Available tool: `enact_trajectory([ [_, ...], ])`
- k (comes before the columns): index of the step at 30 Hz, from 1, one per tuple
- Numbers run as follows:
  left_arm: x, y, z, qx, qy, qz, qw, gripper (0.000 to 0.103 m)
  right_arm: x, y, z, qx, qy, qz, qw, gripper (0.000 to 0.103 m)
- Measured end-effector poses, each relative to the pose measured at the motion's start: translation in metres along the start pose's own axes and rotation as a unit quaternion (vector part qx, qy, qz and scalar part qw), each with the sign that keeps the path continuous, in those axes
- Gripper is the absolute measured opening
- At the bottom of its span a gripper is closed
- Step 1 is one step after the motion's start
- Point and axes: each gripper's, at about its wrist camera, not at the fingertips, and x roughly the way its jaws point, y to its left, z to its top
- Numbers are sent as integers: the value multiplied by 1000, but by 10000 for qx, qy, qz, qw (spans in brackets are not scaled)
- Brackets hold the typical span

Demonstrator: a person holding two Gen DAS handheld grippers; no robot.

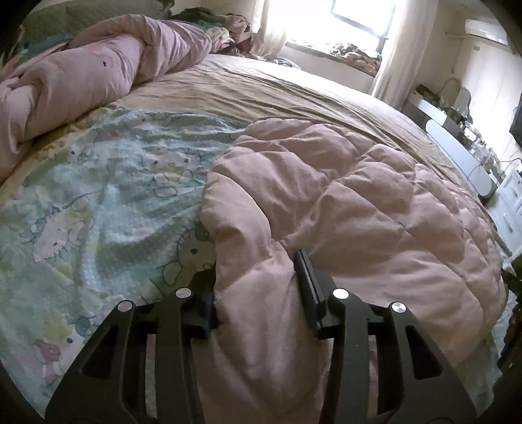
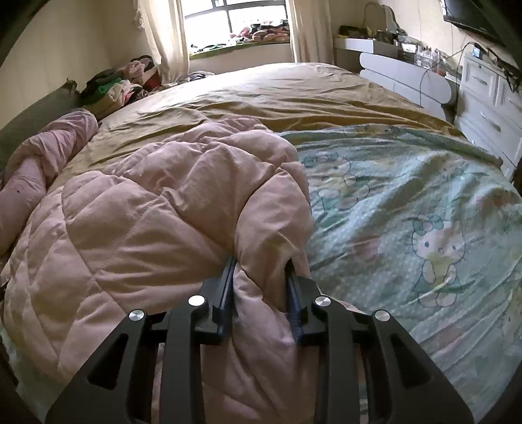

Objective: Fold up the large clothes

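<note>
A puffy pink quilted garment (image 1: 342, 208) lies bunched on the bed over a mint cartoon-print sheet (image 1: 107, 195). My left gripper (image 1: 257, 270) is shut on a thick fold at the garment's left edge, the fabric bulging up between the black fingers (image 1: 308, 287). In the right wrist view the same pink garment (image 2: 146, 208) fills the left half. My right gripper (image 2: 261, 277) is shut on a fold at its right edge, beside the mint sheet (image 2: 407, 212). The pads of both grippers are partly buried in fabric.
A tan bedspread (image 2: 277, 94) covers the far bed. A rolled pink duvet (image 1: 81, 84) lies along the left side, with a clothes pile (image 2: 124, 84) behind. White drawers and a cluttered desk (image 2: 483, 98) line the right wall under a bright window (image 2: 235, 19).
</note>
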Motion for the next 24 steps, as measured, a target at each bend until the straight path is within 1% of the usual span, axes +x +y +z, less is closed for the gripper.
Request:
enact_trajectory([
  [4,2,0,-4,24,-13,9,10000,35,4,-2,-4,-41,27,-5,10000,32],
  [9,2,0,-4,14,-5,4,10000,36,5,-5,-2,58,98,4,9999,34],
  [14,-4,-2,-8,-25,-39,26,10000,38,2,-3,-3,-86,174,-94,9998,42],
  [15,-6,-2,-9,-35,-49,63,10000,41,0,-3,-3,-114,160,-109,9997,43],
  [16,-7,-1,-8,-40,-34,104,9999,47,-3,-4,-3,-150,133,-123,9997,47],
  [17,-9,0,-9,-58,-32,140,9999,49,-5,-4,-3,-160,123,-134,9997,51],
  [18,-11,2,-7,-80,-36,145,9999,54,-8,-6,-3,-159,99,-124,9997,54],
  [19,-14,3,-7,-92,-36,144,9998,58,-12,-7,-3,-155,78,-81,9998,64],
  [20,-17,4,-7,-88,-28,161,9998,61,-15,-7,-3,-157,74,-70,9998,82],
  [21,-20,5,-6,-84,-29,192,9998,66,-19,-8,-4,-157,62,-128,9998,91],
  [22,-23,6,-6,-83,-37,208,9997,69,-23,-10,-5,-145,22,-126,9998,93],
  [23,-27,6,-6,-83,-48,196,9998,71,-27,-12,-6,-140,3,-68,9999,93],
  [24,-30,6,-5,-79,-81,192,9998,77,-30,-13,-7,-142,8,-35,9999,93],
])
